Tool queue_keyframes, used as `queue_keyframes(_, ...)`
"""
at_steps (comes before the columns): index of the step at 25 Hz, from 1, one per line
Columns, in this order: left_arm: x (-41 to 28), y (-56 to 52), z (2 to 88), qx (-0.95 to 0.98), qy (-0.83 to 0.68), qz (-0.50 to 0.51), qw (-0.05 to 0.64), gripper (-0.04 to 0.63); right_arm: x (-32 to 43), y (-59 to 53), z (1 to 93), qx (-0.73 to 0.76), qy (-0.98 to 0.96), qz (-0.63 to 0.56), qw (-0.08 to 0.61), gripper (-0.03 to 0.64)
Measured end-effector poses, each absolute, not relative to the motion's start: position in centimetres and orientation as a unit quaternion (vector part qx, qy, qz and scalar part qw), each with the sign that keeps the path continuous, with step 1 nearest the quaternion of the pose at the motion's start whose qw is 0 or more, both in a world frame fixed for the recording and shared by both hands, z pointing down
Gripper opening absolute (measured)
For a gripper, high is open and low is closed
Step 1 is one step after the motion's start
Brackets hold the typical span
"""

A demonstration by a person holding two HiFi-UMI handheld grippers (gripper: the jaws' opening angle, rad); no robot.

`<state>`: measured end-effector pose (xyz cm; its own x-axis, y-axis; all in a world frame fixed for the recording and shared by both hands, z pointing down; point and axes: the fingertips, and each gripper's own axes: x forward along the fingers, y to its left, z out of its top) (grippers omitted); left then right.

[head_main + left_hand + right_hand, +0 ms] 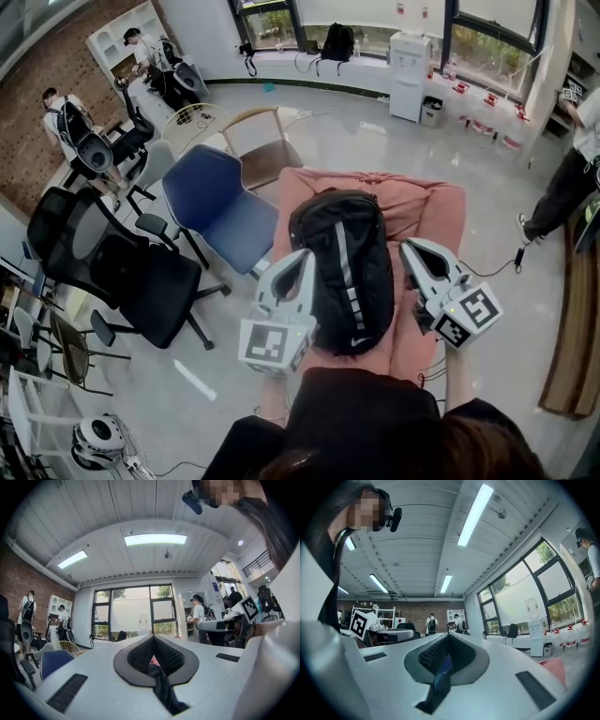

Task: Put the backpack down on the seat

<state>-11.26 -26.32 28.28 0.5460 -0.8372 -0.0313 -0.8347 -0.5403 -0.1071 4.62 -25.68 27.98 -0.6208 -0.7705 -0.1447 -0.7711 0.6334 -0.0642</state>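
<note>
A black backpack (pixel 342 267) with a pale stripe hangs upright in front of me, over a pink upholstered seat (pixel 427 211). I cannot tell whether its bottom touches the cushion. My left gripper (pixel 305 258) is at the pack's left side and my right gripper (pixel 406 246) at its right side. In the left gripper view the left gripper (pixel 153 654) is shut on a black strap (pixel 163 688) that trails down between the pads. In the right gripper view the right gripper (pixel 447 652) is shut on a dark strap (pixel 439 676).
A blue chair (pixel 220 211) stands just left of the pink seat, a black office chair (pixel 122 267) farther left, and a wooden chair (pixel 267 150) behind. People stand at the back left (pixel 70 122). Another person (pixel 572 178) stands at the right.
</note>
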Motion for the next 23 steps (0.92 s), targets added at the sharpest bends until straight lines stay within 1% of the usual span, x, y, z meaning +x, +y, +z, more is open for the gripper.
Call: queue_keyframes(23, -13.2, -25.7, 29.4, -0.868, 0.494, -0.013, 0.050, 0.012, 6.6, -25.6, 29.0, -0.458, 0.886, -0.001, 0.073, 0.011)
